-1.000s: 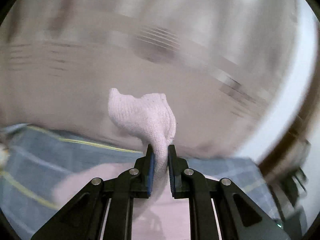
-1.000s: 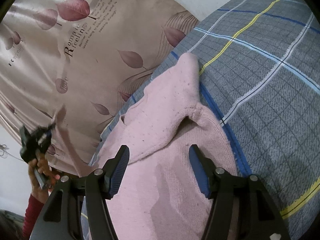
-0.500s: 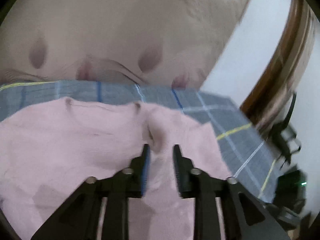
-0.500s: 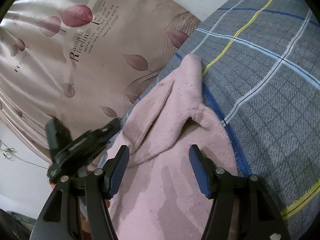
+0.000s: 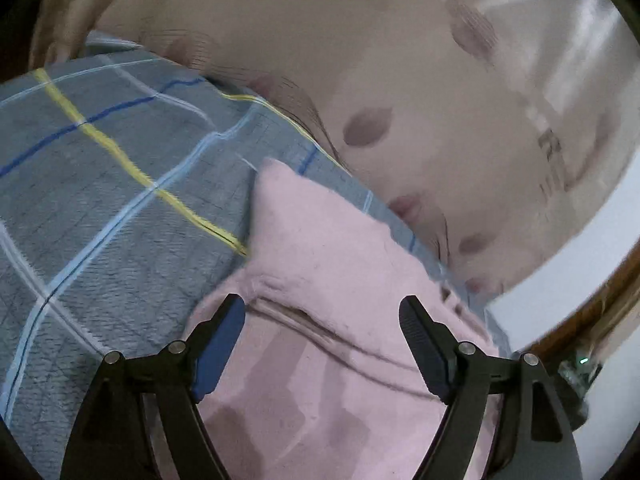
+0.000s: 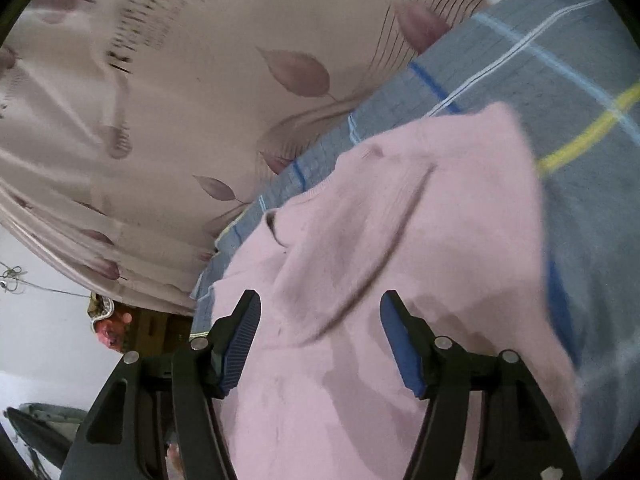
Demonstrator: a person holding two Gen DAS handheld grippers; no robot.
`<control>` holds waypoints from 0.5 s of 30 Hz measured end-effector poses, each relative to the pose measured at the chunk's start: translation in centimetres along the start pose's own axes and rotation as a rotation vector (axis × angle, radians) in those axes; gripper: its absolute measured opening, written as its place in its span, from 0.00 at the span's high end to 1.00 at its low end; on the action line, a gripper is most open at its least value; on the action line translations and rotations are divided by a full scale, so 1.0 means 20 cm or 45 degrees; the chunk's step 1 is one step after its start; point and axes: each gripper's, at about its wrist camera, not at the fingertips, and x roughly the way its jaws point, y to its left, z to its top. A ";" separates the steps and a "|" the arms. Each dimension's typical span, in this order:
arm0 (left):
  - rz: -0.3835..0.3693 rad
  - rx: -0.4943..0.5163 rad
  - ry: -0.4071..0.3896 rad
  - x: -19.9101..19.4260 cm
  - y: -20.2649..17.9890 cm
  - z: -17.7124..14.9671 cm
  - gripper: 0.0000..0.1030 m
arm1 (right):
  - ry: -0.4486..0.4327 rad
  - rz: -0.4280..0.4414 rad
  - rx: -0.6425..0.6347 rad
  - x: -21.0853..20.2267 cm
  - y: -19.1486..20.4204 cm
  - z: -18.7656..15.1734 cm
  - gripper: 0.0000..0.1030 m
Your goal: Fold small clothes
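A small pink knitted sweater (image 5: 320, 264) lies on a grey plaid blanket (image 5: 100, 200), with parts folded over its body. My left gripper (image 5: 322, 316) is open and empty, its jaws spread just above the sweater near a fold line. In the right wrist view the same sweater (image 6: 400, 240) lies on the blanket (image 6: 560, 80). My right gripper (image 6: 320, 312) is open and empty, hovering over the sweater's middle beside a dark crease.
A beige curtain with leaf print (image 5: 440, 80) hangs along the blanket's far edge and shows in the right wrist view (image 6: 160, 100). A white wall and brown wooden frame (image 5: 592, 312) stand at the right. Clutter (image 6: 116, 320) sits low at the left.
My left gripper carried the pink sleeve down onto the sweater, then opened wide and let it go. The right gripper stayed open and shifted over the sweater.
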 end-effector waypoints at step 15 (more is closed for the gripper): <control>0.008 -0.051 0.040 0.06 0.02 -0.01 0.22 | -0.356 -0.064 -0.081 -0.17 0.12 -0.04 0.94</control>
